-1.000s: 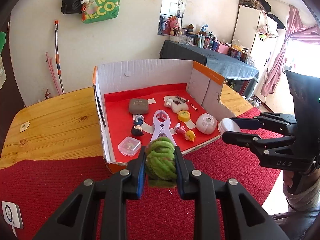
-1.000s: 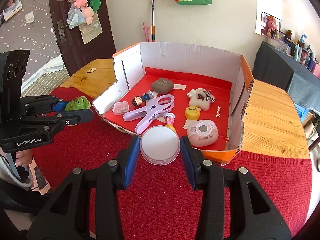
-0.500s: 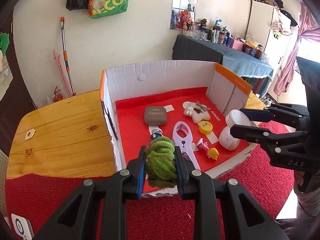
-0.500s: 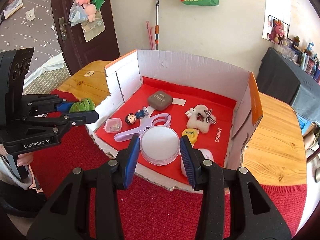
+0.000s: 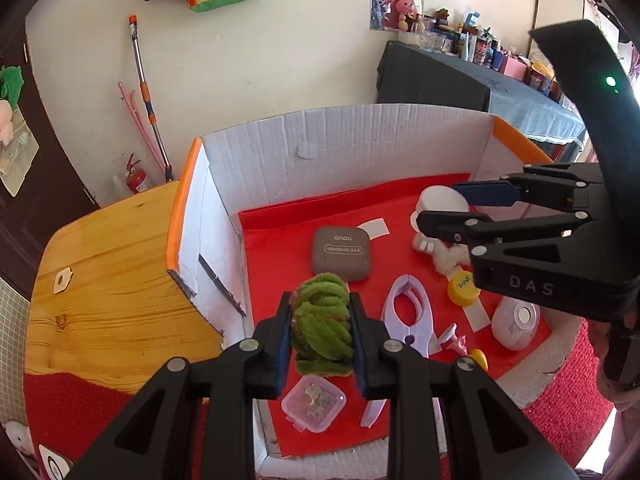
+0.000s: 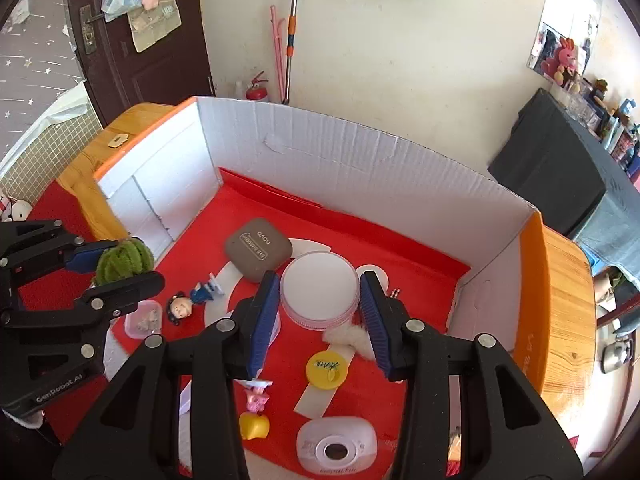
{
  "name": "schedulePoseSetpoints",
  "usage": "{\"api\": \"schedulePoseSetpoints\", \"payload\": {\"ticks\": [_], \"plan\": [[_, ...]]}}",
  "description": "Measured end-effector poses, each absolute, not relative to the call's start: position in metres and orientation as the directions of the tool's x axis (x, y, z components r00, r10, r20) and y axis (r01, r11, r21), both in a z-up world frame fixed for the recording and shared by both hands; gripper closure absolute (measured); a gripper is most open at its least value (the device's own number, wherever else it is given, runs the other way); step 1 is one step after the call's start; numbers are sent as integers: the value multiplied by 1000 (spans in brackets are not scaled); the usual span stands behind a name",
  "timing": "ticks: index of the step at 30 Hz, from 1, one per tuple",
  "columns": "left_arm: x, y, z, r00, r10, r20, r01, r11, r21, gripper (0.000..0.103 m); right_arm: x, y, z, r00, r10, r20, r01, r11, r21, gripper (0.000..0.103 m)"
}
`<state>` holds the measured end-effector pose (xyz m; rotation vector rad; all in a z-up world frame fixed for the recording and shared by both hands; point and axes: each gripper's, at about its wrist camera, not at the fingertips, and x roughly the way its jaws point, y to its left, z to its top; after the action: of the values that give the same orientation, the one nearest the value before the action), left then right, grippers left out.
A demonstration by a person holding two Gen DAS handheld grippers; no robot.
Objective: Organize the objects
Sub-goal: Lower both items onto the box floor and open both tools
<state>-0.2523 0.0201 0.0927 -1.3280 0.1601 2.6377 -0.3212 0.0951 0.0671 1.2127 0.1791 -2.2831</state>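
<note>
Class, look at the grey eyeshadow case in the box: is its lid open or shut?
Shut. The grey eyeshadow case lies flat on the red lining of the box, lid down flush on its base, printed top facing up; no gap or inside shows.

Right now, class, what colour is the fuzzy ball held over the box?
Green; the fuzzy ball shows best in the left wrist view.

Fuzzy green yarn ball (image 5: pixel 322 326), corrugated cardboard box (image 5: pixel 360 148)
</note>
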Motion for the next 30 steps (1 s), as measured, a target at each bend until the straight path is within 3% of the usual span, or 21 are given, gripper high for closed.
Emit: {"api": "schedulePoseSetpoints", "payload": {"ticks": [9,30], "plan": [[-275,25,76,-534,45,-844,-165,-985,52,77,-356,88,41,-383,-351,-854,496,-859,130,63],[-296,19,50,-448,31,-894,-135,-990,33,77,-379,87,19,-314,-321,-893,485,-863,140,63]]}}
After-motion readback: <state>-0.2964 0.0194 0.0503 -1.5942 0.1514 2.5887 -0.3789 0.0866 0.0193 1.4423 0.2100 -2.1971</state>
